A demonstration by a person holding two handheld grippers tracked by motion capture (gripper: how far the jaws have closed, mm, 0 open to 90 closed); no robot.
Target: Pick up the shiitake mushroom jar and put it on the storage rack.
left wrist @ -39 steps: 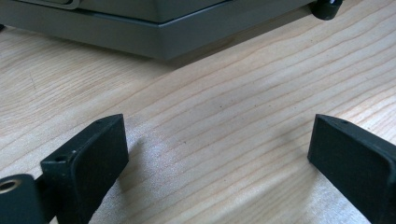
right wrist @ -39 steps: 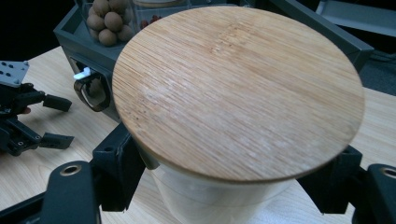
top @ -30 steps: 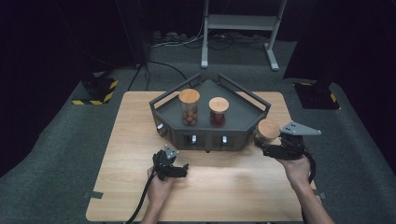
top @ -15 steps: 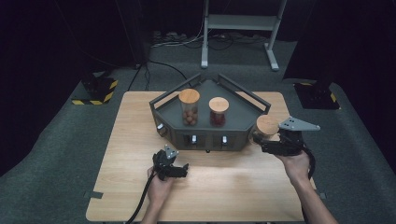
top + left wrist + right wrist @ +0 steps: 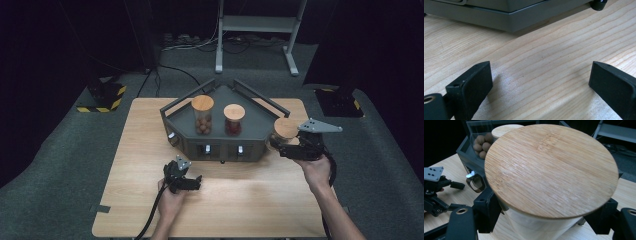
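Jars come first in the high view. A dark grey tray [image 5: 220, 142] with slanted sides sits near the far edge of the wooden table [image 5: 250, 200]. Two glass jars with bamboo lids stand in it: a tall one with brown balls [image 5: 202, 116] and a shorter one with something dark red [image 5: 234, 120]. A third jar with a bamboo lid [image 5: 286, 129] is at the tray's right corner, held by the right gripper [image 5: 292, 149]. Since a second ago, that gripper and its jar have moved a little closer to the tray. The left gripper [image 5: 192, 182] is low over the table in front of the tray, about where it was before, with its hand [image 5: 170, 205] behind it. I can read no words or labels anywhere.

In the left gripper view, the two black jaws stand wide apart with bare wood between them. They hold nothing. The tray's grey front wall [image 5: 506, 17] runs across the top, with one small black foot [image 5: 599, 3] at its corner.

In the right gripper view, the jar's round bamboo lid [image 5: 551, 168] is very close and big. The jaws press on the pale jar body [image 5: 536, 225] from both sides, just under the lid. Behind it are the jar of brown balls [image 5: 481, 142] and the other gripper [image 5: 436, 190] over the table.
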